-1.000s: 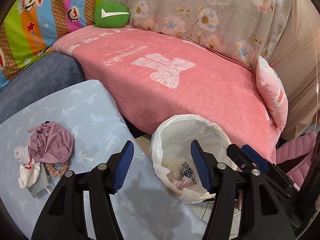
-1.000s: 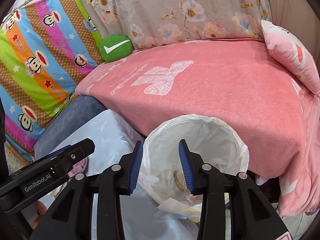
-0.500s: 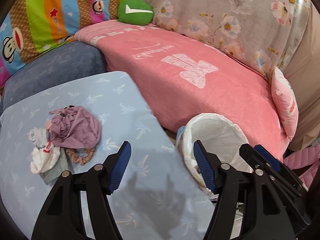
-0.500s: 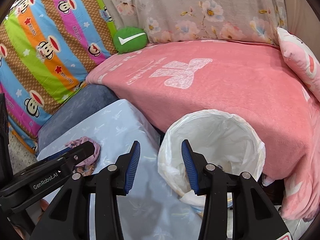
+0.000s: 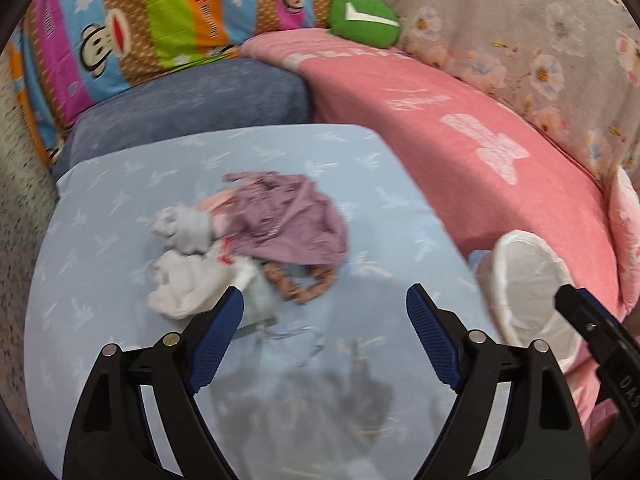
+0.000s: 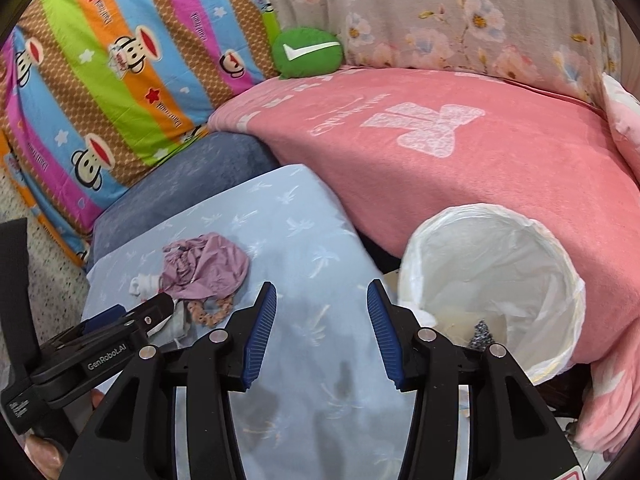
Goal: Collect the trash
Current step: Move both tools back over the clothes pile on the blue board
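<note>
A small pile lies on the light blue cushion (image 5: 120,280): a crumpled purple cloth (image 5: 292,216), white wads (image 5: 184,284) and a brown ring-shaped scrunchie (image 5: 304,284). The pile also shows in the right wrist view (image 6: 204,268). My left gripper (image 5: 324,316) is open and empty, just short of the pile. My right gripper (image 6: 322,312) is open and empty over the cushion, left of the white-lined bin (image 6: 560,272). The bin (image 5: 516,256) holds some scraps at its bottom.
A pink blanket (image 6: 460,152) covers the sofa behind the bin. A green round pillow (image 6: 308,52), a striped monkey-print cover (image 6: 120,80) and a dark blue cushion (image 5: 192,100) sit at the back. A pink pillow (image 5: 628,232) lies at the far right.
Both grippers swung left, away from the bin and over the blue cushion. The left gripper now faces the pile at close range. Both stayed open.
</note>
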